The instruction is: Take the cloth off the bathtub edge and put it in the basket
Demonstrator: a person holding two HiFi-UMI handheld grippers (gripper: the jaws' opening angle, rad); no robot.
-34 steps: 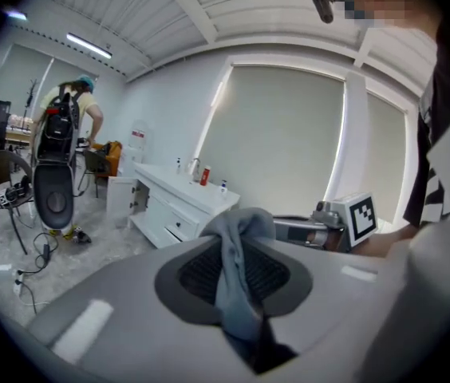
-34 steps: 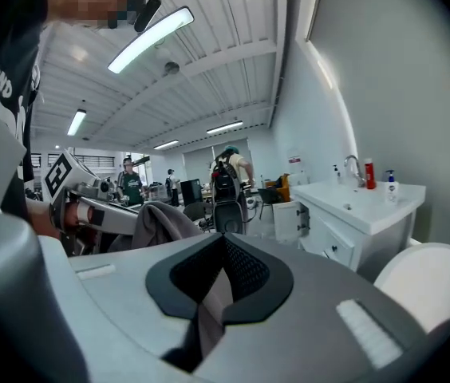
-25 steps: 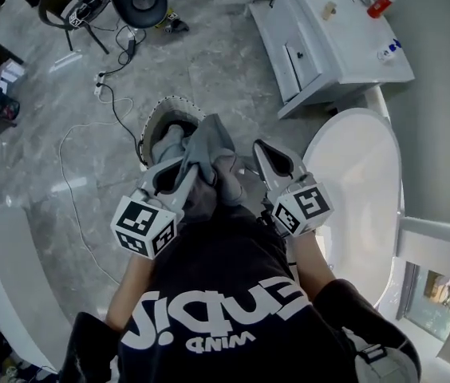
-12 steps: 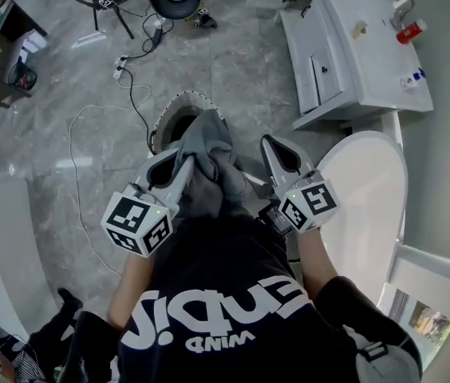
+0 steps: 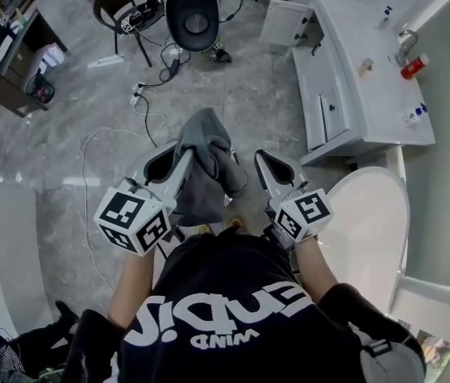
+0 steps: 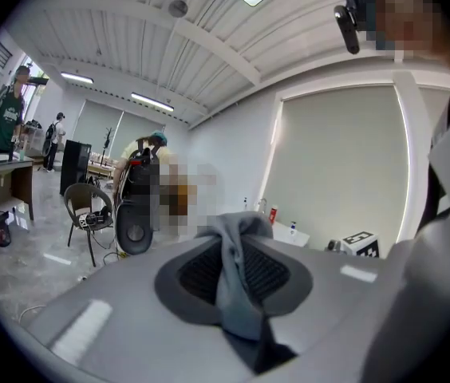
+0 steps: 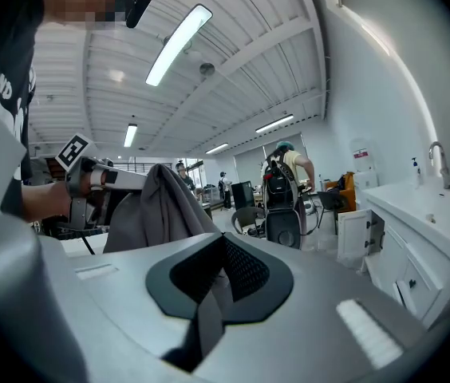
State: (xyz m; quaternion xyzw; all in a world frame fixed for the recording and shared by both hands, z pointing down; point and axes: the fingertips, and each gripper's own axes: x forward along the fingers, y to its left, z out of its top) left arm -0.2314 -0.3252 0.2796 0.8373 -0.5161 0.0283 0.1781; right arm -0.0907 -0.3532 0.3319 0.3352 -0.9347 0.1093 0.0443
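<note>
Cloth [image 5: 203, 138]: grey, off the bathtub and up in the air. It is bunched at the top and hangs in loose folds above the floor, between the two tongs in the head view.
Left tongs [image 5: 182, 158]: closed on the bunched top of the cloth. Fabric fills the gap between the pads and spills out ahead of them.
Right tongs [image 7: 223, 246]: jaws nearly together on a thin grey strip, apparently an edge of the same cloth, just beside the hanging folds.
Basket: not visible in any view, and probably hidden under the cloth or the person's body. Find its mouth before letting go.
Step in hand: carrying the cloth to the basket, as I judge it. The lift is done and the drop is not.
Doing it well: keep both grips firm until the hanging tail is over the basket mouth. Lower so the tail goes in first, then open the tongs one after the other so no fold drapes over the rim.
Risk: the long tail could drag on the floor [image 5: 73, 174] or catch the white cable [image 5: 88, 146] lying there.
Bathtub [image 5: 399, 206]: white, off to the right, well apart from the cloth.
</note>
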